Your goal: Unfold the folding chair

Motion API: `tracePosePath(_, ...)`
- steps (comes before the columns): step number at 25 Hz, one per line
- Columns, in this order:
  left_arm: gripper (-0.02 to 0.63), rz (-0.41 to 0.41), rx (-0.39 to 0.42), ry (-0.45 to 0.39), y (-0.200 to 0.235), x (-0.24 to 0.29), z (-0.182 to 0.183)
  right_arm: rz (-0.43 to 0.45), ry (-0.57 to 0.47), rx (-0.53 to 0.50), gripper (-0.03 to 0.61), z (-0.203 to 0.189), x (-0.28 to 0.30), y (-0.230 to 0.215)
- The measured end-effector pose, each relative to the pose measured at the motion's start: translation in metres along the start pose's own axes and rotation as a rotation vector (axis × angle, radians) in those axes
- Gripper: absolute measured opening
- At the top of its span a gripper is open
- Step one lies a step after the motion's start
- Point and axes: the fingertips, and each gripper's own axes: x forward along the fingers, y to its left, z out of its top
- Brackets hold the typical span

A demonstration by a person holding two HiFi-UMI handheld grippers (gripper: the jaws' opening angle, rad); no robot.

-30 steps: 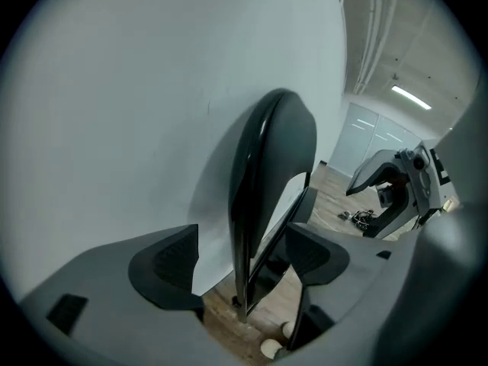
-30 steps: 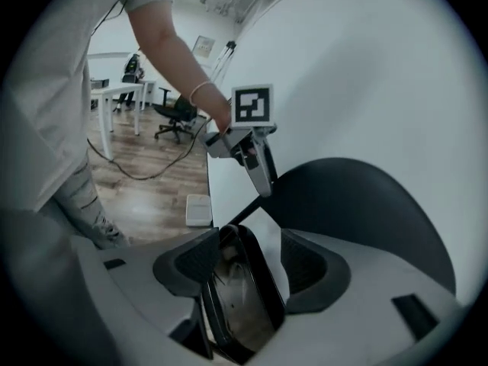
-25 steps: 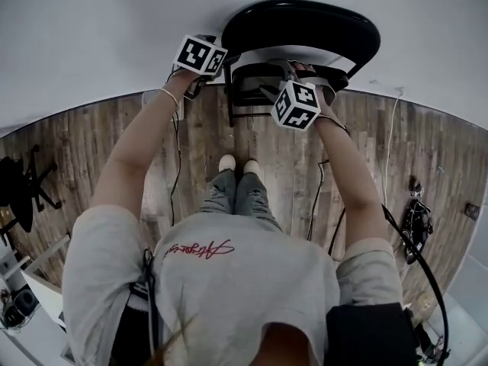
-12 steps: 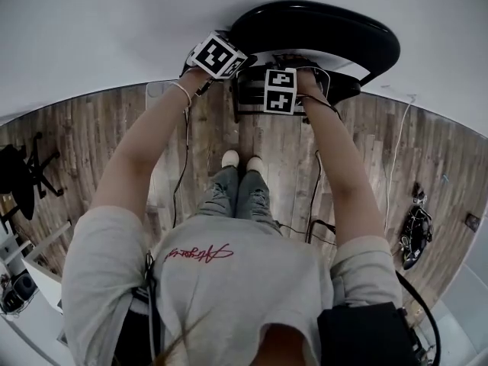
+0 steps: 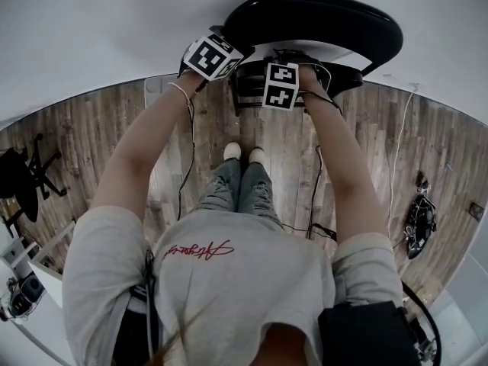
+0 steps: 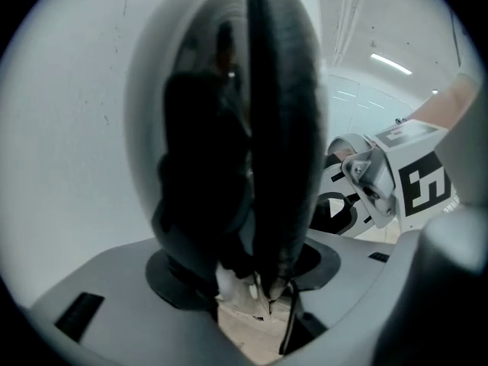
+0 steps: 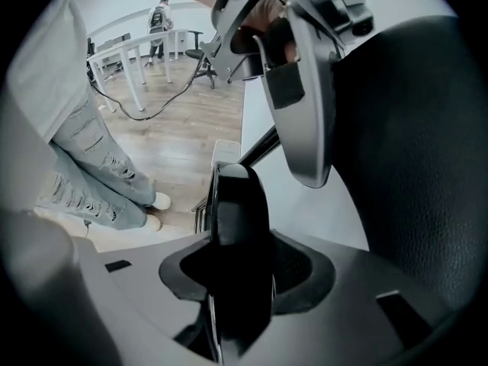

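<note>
A black folding chair stands folded against the white wall. Its padded backrest (image 5: pixel 313 21) is on top and its seat (image 5: pixel 339 75) hangs below. My left gripper (image 5: pixel 226 44) is at the backrest's left edge. In the left gripper view the rounded backrest edge (image 6: pixel 282 128) sits between the closing jaws of the left gripper (image 6: pixel 255 273), and the pads bear on it. My right gripper (image 5: pixel 293 61) points down at the seat. The seat's thin black rim (image 7: pixel 236 219) fills the gap of the closing right gripper (image 7: pixel 236 280).
The person's shoes (image 5: pixel 244 152) stand close in front of the chair on the wood floor. A black office chair (image 5: pixel 19 185) is at the left and a tangle of cables (image 5: pixel 418 223) lies at the right. Desks (image 7: pixel 130 52) stand further back in the room.
My right gripper has dropped from in front of the chair down onto the seat and turned. My left gripper has shifted a little right, to the backrest's edge.
</note>
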Motion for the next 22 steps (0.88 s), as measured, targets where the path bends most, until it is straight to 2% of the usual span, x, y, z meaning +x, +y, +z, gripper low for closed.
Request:
tracePosePath(8,0.245,0.067,0.086,-0.075,-0.003,-0.004,0.001,-0.055,-0.014,0.020,0.175,0.006,-0.012,0.025)
tracePosePath(17,0.233,0.073,0.071,-0.077,-0.010,-0.001,-0.008,-0.172,-0.043,0.023,0.176,0.005,-0.025,0.082)
tracePosePath(22,0.259,0.166,0.062,-0.176,-0.005,-0.007,-0.011,-0.240,-0.035,0.016,0.176,0.008,-0.031,0.099)
